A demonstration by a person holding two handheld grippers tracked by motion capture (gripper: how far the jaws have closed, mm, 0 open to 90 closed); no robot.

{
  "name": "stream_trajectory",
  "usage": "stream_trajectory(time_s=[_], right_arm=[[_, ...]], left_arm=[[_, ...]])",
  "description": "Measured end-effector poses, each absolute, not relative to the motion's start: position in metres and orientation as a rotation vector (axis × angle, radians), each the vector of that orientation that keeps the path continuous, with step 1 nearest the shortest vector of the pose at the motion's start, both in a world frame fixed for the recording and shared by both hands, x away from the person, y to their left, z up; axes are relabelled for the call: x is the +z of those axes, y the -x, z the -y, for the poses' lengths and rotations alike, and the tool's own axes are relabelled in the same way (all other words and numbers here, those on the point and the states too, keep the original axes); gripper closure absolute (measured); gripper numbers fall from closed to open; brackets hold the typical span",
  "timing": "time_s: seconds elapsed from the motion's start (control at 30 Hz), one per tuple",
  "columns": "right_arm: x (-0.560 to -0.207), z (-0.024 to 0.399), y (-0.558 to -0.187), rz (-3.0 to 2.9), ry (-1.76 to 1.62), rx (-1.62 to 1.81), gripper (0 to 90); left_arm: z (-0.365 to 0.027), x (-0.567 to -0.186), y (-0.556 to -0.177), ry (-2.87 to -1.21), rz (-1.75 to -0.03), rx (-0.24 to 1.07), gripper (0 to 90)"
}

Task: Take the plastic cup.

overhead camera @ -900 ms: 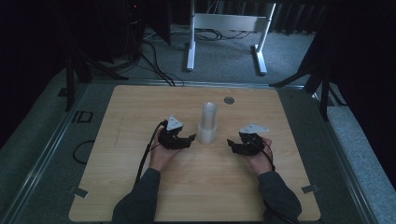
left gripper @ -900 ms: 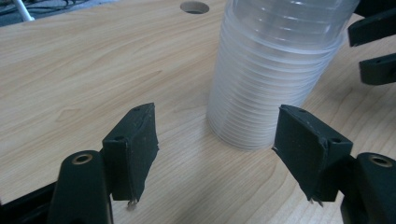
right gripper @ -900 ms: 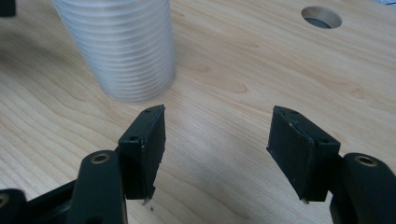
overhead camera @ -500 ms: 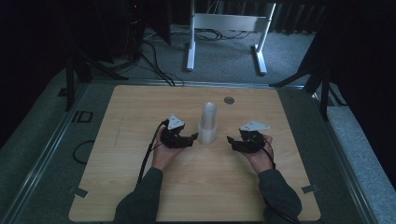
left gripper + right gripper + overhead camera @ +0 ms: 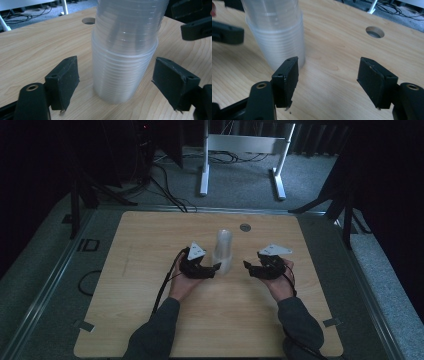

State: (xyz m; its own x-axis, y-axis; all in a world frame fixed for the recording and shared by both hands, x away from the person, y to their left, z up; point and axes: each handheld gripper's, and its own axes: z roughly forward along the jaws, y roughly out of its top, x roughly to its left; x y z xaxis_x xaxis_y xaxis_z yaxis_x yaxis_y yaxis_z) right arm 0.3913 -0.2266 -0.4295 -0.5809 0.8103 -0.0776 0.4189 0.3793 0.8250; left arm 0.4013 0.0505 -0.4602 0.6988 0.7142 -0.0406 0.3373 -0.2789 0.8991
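Note:
A tall stack of clear plastic cups (image 5: 223, 251) stands upright near the middle of the wooden table (image 5: 150, 250). My left gripper (image 5: 216, 267) reaches it from the left. In the left gripper view the cup stack (image 5: 125, 57) stands between the two black jaws with a gap on each side, so the left gripper (image 5: 116, 67) is open. My right gripper (image 5: 248, 266) is a little to the right of the stack. It is open too, and the right gripper (image 5: 329, 72) has only bare table between its jaws, with the cup stack (image 5: 279, 37) beyond its left jaw.
A round hole (image 5: 244, 227) pierces the tabletop behind the cups. A white metal stand (image 5: 240, 150) and cables lie on the floor beyond the far edge. Bare wood stretches to the left, right and front of the hands.
My left gripper has edged slightly toward the cup stack. The right gripper and the cups have stayed almost where they were.

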Motion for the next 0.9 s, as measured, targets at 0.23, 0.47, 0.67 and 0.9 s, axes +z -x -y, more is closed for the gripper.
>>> stream_trajectory(time_s=[0.23,0.47,0.67,0.9], right_arm=[[-0.416,0.222,-0.394,-2.166,-1.024,1.137,31.9],[-0.400,0.210,-0.394,-2.170,-0.964,1.228,31.2],[-0.387,0.199,-0.398,-2.177,-0.929,1.297,30.5],[-0.379,0.184,-0.404,-2.186,-0.898,1.329,29.4]], left_arm=[[-0.043,-0.461,-0.406,-1.896,-0.813,0.462,20.7],[-0.035,-0.462,-0.408,-1.893,-0.796,0.465,20.7],[-0.032,-0.464,-0.410,-1.901,-0.788,0.480,20.8],[-0.031,-0.464,-0.410,-1.895,-0.783,0.485,21.2]])
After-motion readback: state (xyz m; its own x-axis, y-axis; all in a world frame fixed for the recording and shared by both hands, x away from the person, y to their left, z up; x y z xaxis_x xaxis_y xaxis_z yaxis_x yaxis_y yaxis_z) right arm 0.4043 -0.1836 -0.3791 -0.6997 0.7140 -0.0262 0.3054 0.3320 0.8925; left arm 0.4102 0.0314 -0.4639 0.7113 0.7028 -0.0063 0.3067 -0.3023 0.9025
